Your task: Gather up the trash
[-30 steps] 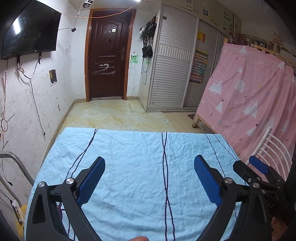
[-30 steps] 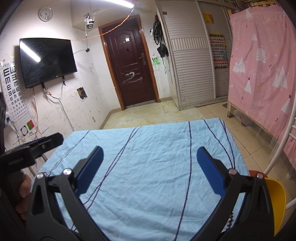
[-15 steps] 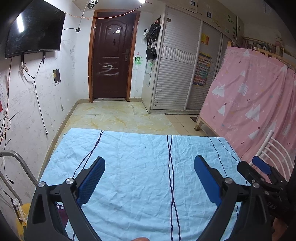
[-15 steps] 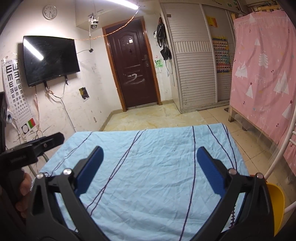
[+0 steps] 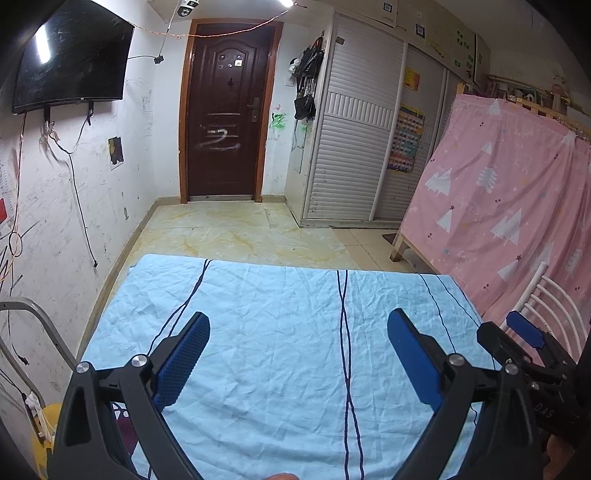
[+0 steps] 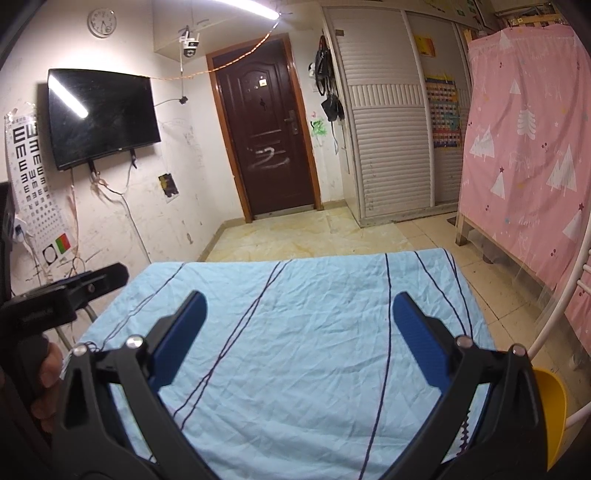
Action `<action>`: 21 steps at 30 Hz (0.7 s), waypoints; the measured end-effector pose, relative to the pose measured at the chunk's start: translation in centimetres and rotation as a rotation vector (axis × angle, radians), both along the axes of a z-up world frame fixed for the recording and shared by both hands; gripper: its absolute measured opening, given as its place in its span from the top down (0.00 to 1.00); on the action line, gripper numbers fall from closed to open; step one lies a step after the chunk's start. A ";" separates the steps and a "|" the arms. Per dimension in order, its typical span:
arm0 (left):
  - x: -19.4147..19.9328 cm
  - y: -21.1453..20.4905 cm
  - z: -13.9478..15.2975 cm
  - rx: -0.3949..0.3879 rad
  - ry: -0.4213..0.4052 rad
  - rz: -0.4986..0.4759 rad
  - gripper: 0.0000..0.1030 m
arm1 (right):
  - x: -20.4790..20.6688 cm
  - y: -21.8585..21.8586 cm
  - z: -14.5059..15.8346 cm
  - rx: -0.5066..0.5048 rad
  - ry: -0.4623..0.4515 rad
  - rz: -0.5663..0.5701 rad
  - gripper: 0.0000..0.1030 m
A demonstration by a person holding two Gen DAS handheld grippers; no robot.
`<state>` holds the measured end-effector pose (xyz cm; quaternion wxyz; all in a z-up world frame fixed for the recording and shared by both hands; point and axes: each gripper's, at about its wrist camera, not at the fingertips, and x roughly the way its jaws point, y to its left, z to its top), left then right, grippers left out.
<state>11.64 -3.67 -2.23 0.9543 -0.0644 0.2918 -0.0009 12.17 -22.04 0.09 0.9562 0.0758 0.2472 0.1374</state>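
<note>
Blue cloth (image 5: 280, 332) bare; yellow bin (image 6: 552, 410) at right edge, contents hidden.

blue sheet (image 5: 280, 332), dark door (image 5: 225, 122)

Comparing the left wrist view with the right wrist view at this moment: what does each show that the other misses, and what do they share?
Only the left wrist view shows the grey metal rail at the left edge. Only the right wrist view shows the wall clock and the eye chart. Both share the blue striped sheet, dark door, TV and pink curtain. The left gripper and right gripper hold their jaws open and empty; no trash is visible.
</note>
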 end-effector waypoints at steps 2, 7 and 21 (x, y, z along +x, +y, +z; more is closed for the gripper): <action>0.0 0.0 -0.1 -0.001 0.002 0.002 0.14 | 0.0 0.0 0.0 -0.001 0.000 0.000 0.06; 0.1 0.2 -0.2 -0.004 0.004 0.007 0.14 | 0.0 0.0 0.0 -0.001 -0.001 0.001 0.06; 0.4 0.6 -0.7 -0.012 0.016 0.018 0.14 | 0.3 0.1 -0.1 -0.008 0.004 0.006 0.06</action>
